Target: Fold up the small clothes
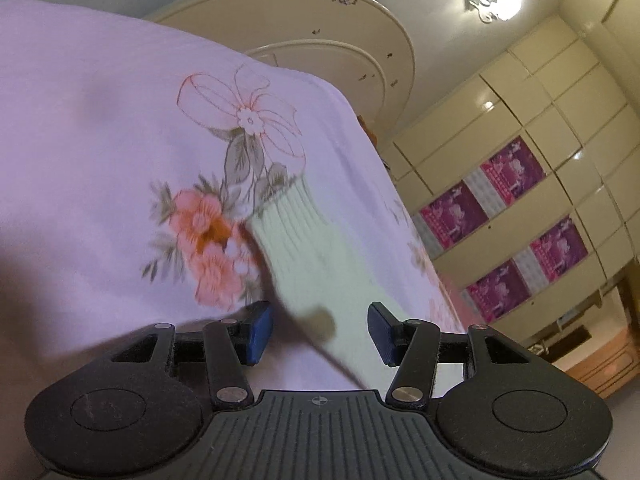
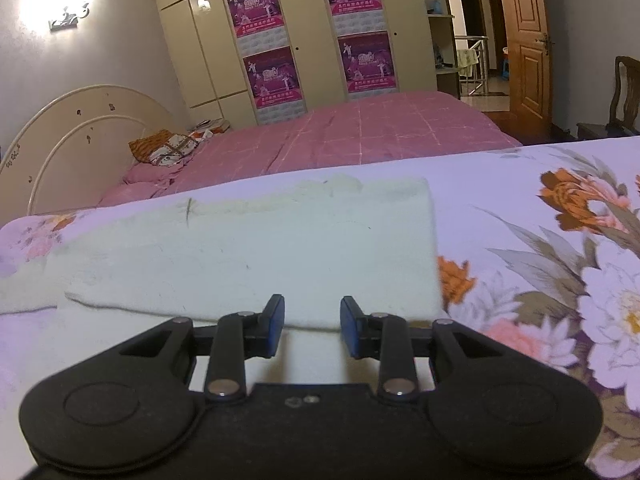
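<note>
A pale green knitted sock [image 1: 308, 248] lies flat on a lilac floral sheet [image 1: 100, 128], its ribbed cuff pointing away in the left wrist view. My left gripper [image 1: 320, 330] is open, its blue pads on either side of the sock's near end, nothing pinched. In the right wrist view the same sock [image 2: 248, 252] lies crosswise on the sheet [image 2: 540, 240]. My right gripper [image 2: 312, 324] is open just above the sock's near long edge and holds nothing.
A cream headboard [image 2: 80, 128] and a pink checked bed [image 2: 360, 136] lie beyond the sheet. Cream wardrobes with purple posters [image 2: 272, 44] line the far wall. A wooden door [image 2: 524, 40] and a chair [image 2: 620, 96] stand at right.
</note>
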{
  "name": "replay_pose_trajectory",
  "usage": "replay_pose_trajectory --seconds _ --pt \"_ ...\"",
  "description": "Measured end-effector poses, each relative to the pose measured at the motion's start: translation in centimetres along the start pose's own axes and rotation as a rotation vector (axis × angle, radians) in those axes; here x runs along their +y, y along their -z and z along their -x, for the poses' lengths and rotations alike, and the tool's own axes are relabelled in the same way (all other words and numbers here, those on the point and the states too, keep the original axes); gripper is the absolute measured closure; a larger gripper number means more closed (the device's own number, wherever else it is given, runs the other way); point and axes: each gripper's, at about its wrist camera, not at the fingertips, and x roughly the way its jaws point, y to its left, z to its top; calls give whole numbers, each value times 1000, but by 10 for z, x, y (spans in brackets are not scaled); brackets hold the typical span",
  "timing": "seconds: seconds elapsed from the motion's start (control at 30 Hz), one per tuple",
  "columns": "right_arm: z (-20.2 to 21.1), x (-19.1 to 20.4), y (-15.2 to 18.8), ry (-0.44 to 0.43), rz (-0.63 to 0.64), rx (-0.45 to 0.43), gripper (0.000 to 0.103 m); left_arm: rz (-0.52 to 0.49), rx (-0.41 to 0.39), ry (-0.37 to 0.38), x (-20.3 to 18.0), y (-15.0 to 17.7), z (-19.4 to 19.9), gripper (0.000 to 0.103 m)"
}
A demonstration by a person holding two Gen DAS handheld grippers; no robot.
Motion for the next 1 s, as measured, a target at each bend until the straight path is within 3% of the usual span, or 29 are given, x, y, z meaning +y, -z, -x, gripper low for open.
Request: replay_pose_trajectory --seconds 0.17,0.2,0.3,0.33,0.43,0.63,0.83,1.0 --pt "-10 2 -1 2 2 11 72 -6 -9 -6 -3 -7 -25 51" --pt "-11 1 -1 2 1 12 72 -19 -7 -16 -7 -8 -29 55" --pt "-11 -3 0 7 -8 15 72 -35 3 -103 -8 -11 -33 98" --pt "-11 -5 1 9 -11 17 72 -7 2 -85 -3 -13 -31 100" --pt "-7 -8 0 14 -19 15 72 -106 -29 -70 -28 -12 -29 101" --pt "4 -16 -1 29 -31 -2 72 -360 18 132 -139 21 -43 100" --pt "18 -23 0 35 -46 -18 71 -533 140 288 -248 98 -58 101" --pt "26 -33 3 39 -67 -28 71 -653 246 367 -306 179 -46 100"
